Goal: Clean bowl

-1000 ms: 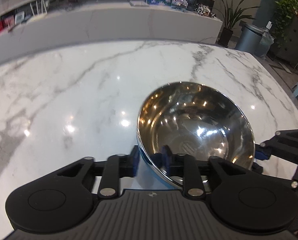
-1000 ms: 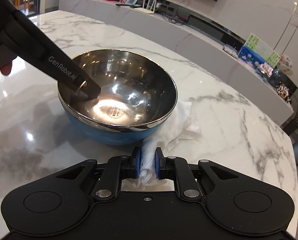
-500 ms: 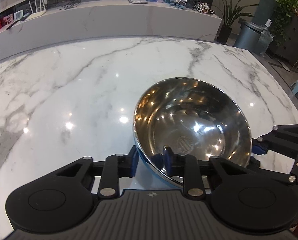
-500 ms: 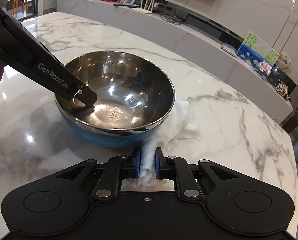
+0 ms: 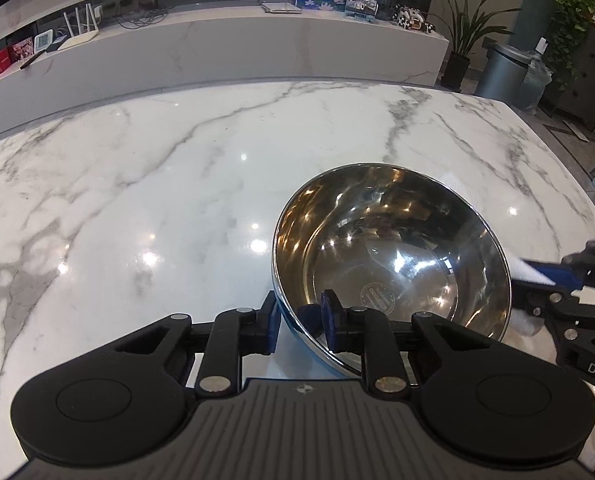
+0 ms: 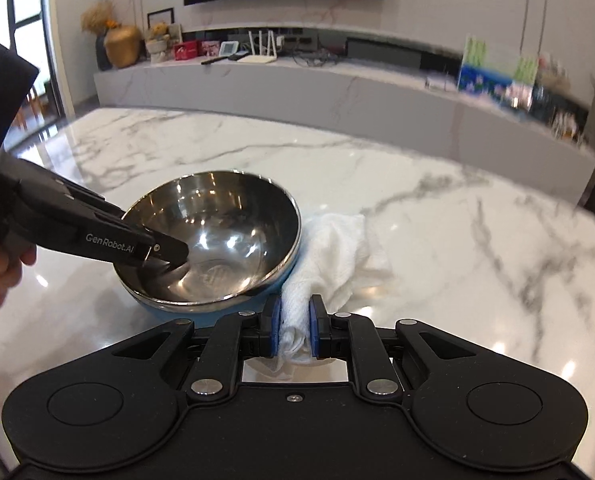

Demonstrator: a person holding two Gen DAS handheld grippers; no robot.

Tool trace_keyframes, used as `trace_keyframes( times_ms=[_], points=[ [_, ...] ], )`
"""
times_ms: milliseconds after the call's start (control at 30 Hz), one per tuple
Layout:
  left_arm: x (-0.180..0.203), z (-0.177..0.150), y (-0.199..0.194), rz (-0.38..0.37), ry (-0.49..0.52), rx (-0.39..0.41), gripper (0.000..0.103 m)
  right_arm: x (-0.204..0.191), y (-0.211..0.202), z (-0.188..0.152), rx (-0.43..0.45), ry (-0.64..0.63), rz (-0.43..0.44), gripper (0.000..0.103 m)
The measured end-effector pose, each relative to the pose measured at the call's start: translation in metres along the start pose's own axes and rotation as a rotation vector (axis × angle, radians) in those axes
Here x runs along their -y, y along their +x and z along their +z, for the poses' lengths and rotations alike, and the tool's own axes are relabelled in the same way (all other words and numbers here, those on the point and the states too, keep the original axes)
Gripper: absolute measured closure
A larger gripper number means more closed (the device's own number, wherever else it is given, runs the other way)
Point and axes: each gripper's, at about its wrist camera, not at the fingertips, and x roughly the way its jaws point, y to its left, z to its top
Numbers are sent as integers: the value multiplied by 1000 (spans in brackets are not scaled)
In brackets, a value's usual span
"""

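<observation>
Light: bright indoor, even; daylight enters by the window (image 6: 25,20) at far left of the right wrist view.
Glare: small hotspots on the marble table (image 5: 145,258) and inside the steel bowl (image 5: 397,260).
Blur: right wrist background smeared; left wrist view sharp.
Distortion: strong fisheye bending, dark corners.

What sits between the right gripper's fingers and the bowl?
Only the white cloth: clamped in the right gripper, it runs up against the bowl's blue outer wall, seen in the right wrist view.
</observation>
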Motion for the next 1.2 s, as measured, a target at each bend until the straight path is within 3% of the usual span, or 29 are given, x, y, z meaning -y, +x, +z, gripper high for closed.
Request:
trace_keyframes(
  times_ms=[167,233,267,467,667,733,900,1067,1200],
  points=[
    [-1,0,1,-3,-3,-3,83,5,6,-4,-46,58,-71,87],
    [-1,0,1,-3,-4,-3,83,6,7,-5,-44,91,-98,73],
    [0,0,1,-3,-4,-3,83,6,7,-6,-41,105,-115,71],
    [3,-1,0,-3,2,-2,83,-3,2,-15,22,161,-168,70],
    [3,-1,0,-3,0,-4,83,-5,14,-19,1,262,-214,70],
    [4,0,0,-2,-1,-4,83,-3,16,-21,2,289,-222,79],
    [5,0,1,-1,-2,-5,83,1,13,-23,25,339,-218,90],
    [5,0,1,-1,-6,-6,83,-4,-11,-18,128,330,-206,90],
    [6,-1,1,1,-6,-5,83,-10,-14,-18,136,305,-174,90]
  ],
)
